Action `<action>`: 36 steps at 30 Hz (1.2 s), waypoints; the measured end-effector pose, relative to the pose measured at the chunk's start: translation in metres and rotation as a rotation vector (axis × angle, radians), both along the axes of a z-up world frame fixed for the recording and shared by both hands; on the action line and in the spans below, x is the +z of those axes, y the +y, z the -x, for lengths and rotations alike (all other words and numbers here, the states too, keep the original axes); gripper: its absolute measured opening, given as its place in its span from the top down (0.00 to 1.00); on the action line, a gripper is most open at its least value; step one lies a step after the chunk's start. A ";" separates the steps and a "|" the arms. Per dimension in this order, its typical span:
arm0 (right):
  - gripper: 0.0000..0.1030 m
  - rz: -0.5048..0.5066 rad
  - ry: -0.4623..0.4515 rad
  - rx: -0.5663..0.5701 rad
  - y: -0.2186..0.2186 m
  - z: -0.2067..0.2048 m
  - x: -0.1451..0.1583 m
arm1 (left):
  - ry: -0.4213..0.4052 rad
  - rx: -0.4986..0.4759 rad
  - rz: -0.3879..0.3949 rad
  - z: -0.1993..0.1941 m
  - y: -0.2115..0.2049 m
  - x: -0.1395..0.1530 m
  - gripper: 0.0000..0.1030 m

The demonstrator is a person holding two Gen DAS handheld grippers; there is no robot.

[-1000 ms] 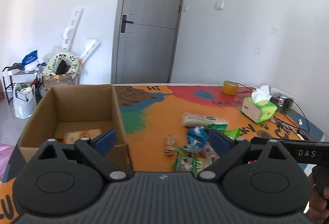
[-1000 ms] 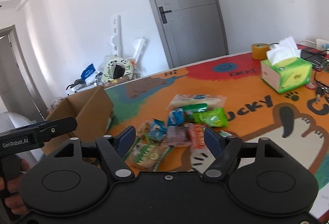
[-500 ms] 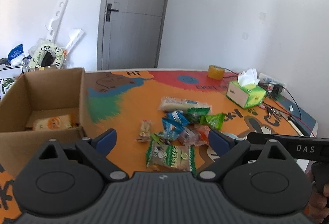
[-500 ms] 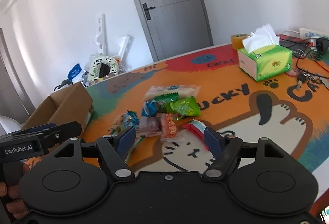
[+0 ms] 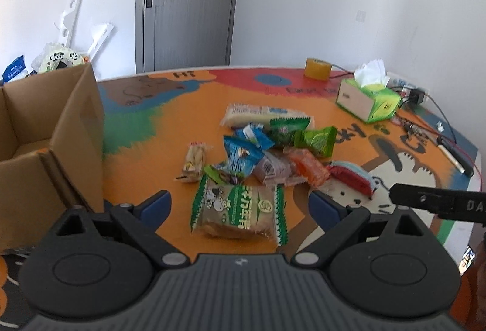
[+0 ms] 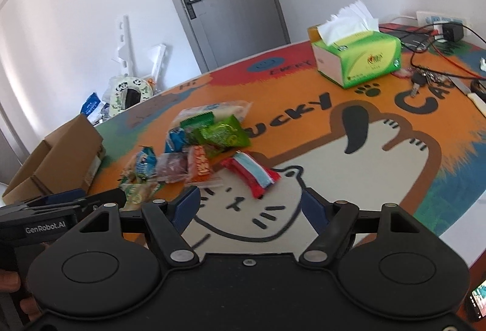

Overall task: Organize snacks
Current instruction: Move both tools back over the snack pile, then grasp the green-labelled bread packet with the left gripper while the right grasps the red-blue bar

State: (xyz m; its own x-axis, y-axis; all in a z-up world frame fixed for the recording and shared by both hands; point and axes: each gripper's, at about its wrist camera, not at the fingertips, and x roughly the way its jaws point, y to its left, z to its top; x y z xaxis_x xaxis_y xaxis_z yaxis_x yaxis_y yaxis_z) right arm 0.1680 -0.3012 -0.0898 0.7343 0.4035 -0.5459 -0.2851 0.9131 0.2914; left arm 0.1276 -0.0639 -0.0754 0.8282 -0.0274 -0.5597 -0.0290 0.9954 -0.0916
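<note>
Two grippers, left gripper (image 5: 240,206) and right gripper (image 6: 250,205), both gaping wide, gripping nothing. Heaped mid-table (image 5: 145,167): snack packets (image 5: 267,148), beside open cardboard box (image 5: 70,130). Nearest left jaws: green-and-white packet (image 5: 240,209).

Ten snack packets (image 5: 261,154) lie in a loose cluster mid-bench. One cardboard box (image 5: 57,133) stands at the left, one tissue box (image 5: 369,101) far right, one tape roll (image 5: 317,68) beyond it. Two tools.
</note>
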 end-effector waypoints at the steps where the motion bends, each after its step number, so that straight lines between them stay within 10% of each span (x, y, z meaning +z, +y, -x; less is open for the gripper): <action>1: 0.29 0.000 0.003 -0.003 -0.001 -0.001 -0.002 | 0.006 0.001 -0.001 -0.002 0.000 -0.002 0.06; 19: 0.29 0.028 0.015 0.000 0.008 -0.036 -0.017 | 0.064 0.033 -0.022 -0.033 -0.001 -0.028 0.08; 26: 0.29 0.045 0.000 0.020 0.021 -0.052 -0.016 | 0.043 0.035 -0.042 -0.029 -0.002 -0.026 0.42; 36: 0.29 0.082 -0.024 0.047 0.039 -0.066 -0.014 | 0.030 0.025 -0.011 -0.020 0.003 -0.019 0.51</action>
